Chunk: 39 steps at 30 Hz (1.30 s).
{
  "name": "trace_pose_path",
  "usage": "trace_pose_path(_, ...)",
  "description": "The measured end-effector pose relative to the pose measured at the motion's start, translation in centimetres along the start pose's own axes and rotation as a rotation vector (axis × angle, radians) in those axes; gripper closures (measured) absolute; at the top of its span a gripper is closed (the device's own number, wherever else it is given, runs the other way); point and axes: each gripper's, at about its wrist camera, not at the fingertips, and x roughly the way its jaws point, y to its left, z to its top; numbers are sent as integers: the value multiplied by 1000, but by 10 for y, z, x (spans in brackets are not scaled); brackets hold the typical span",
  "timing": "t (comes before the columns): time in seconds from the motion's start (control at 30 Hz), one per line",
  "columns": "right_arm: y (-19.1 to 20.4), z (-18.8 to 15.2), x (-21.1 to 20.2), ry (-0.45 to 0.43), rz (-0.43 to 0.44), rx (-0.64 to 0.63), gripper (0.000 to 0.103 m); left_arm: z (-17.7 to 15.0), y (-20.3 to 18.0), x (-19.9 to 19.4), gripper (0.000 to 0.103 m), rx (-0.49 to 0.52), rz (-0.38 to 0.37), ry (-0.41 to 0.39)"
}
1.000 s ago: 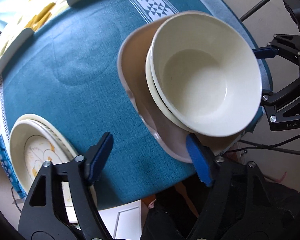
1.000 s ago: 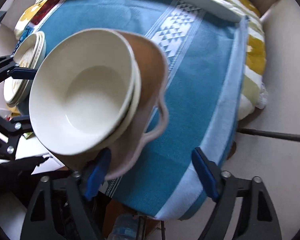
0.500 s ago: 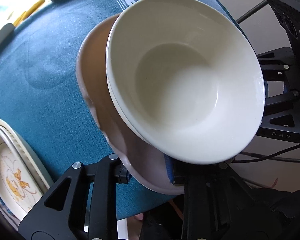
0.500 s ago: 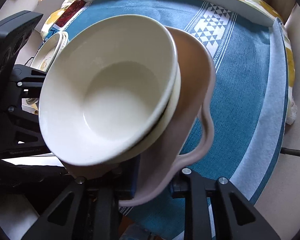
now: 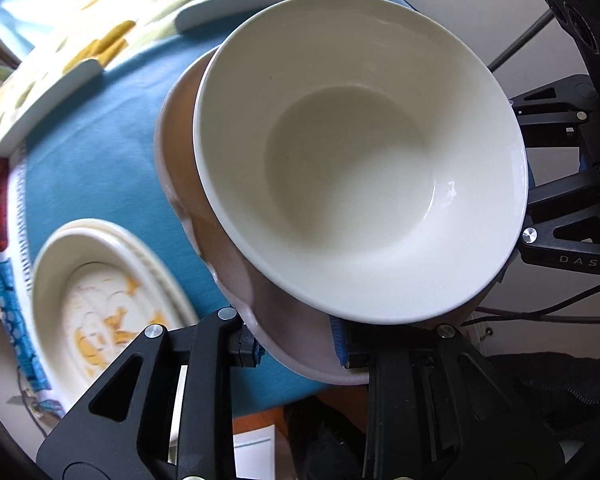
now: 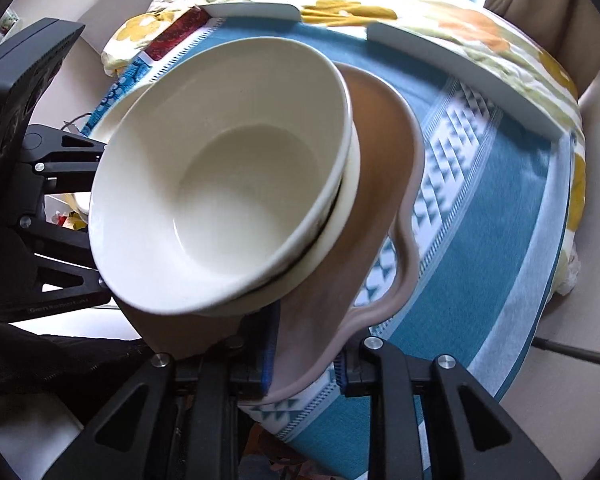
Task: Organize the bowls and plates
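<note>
A big round table (image 6: 512, 248) is wearing a blue cloth (image 5: 100, 152) with white triangle stripes, and a flowery cloth (image 6: 440, 4) is lying under it at the far side. White flat pieces (image 6: 460, 64) are sitting along the far edge of the blue cloth.

A wide pinkish-brown plate (image 6: 380, 184) with a wavy rim is sitting tilted over the table's near edge. Two cream bowls (image 5: 356, 168) are sitting on it, one inside the other. The lower bowl (image 6: 350, 204) is peeking out under the top one.

The left gripper (image 5: 296, 346) is pinching the wavy rim of the brown plate, with its blue pads pressing on both sides. The right gripper (image 6: 304, 358) is pinching the plate's rim on the other side, and its pads are also squeezing tight. Both sets of jaws have just been closing on that rim, with the plate between them.

A stack of cream plates (image 5: 100, 292) with a yellow and orange picture is resting on the blue cloth, to the left of the brown plate and not touching it
</note>
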Motion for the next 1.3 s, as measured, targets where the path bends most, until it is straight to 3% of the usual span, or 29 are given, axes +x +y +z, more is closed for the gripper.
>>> trace_pose_path(0.37, 96, 68, -6, -44, -9, -9, 82, -40, 94, -61, 81, 17, 72, -30)
trace_pose_path(0.67, 164, 110, 39, -30, 21, 29, 82, -79, 177, -50, 81, 22, 65, 25)
trace_pose_path(0.83, 184, 114, 60, -6, 18, 64, 82, -97, 199, -34, 81, 21, 36, 45)
trace_pose_path(1.3, 187, 110, 70, -11, -42, 111, 82, -102, 198, -23, 80, 26, 5, 30)
